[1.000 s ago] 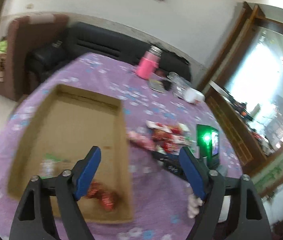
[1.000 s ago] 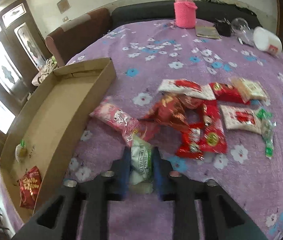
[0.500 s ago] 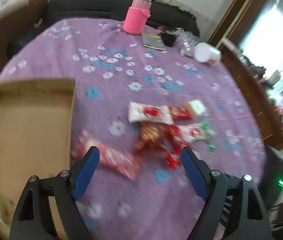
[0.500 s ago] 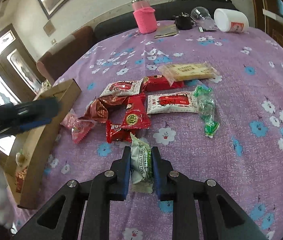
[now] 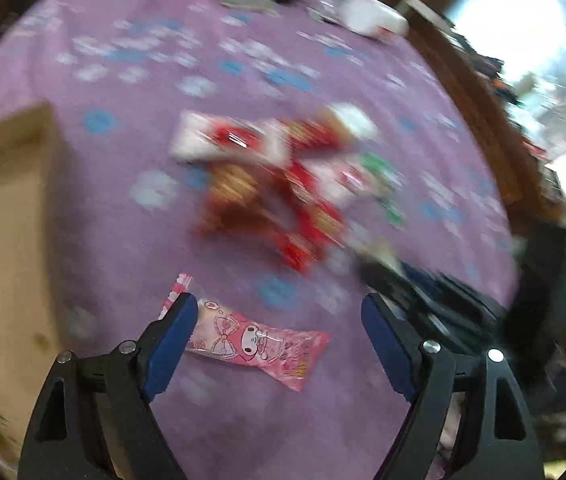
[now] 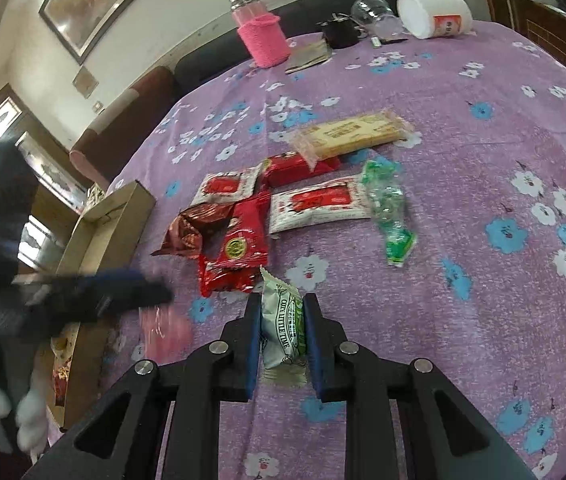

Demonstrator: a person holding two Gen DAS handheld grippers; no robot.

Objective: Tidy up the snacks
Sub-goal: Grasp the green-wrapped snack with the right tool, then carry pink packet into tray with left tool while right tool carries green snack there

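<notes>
Pinched upright between the blue pads of the right gripper [image 6: 282, 330]: a small white-and-green snack packet [image 6: 283, 326], printed lengthwise, lifted over the purple flowered tablecloth [image 6: 483, 184] at the near edge of the heap. Jaws of that gripper clamped tight on the packet's flat sides.

Just beyond it, a loose heap of snacks: two bright red packets [image 6: 239, 256] overlapping nearest, a crumpled dark red foil bag [image 6: 193, 228] to their left, two white packets with red labels [image 6: 315, 206] behind, another red packet farther back, a long pale yellow wafer pack [image 6: 351, 136] at the far side, and a clear green-printed bag of sweets [image 6: 387, 208] on the right.

Nearer and left, lying flat on the cloth: a pink cartoon-printed snack packet [image 5: 259, 342], sharp in the left wrist view. Left gripper [image 5: 277, 346] spread wide above it, left pad over the packet's left end, right pad well clear of the right end; not closed on anything. Contact between pad and wrapper impossible to judge.

Along the left edge, a shallow cardboard tray [image 6: 103, 236], with a red packet inside near its close end.

At the far side of the table: a pink knit-sleeved bottle [image 6: 261, 36], a black cup, a clear glass on its side, a white tub [image 6: 435, 14] on its side, and a flat dark booklet. Rest of the left view heavily blurred.
</notes>
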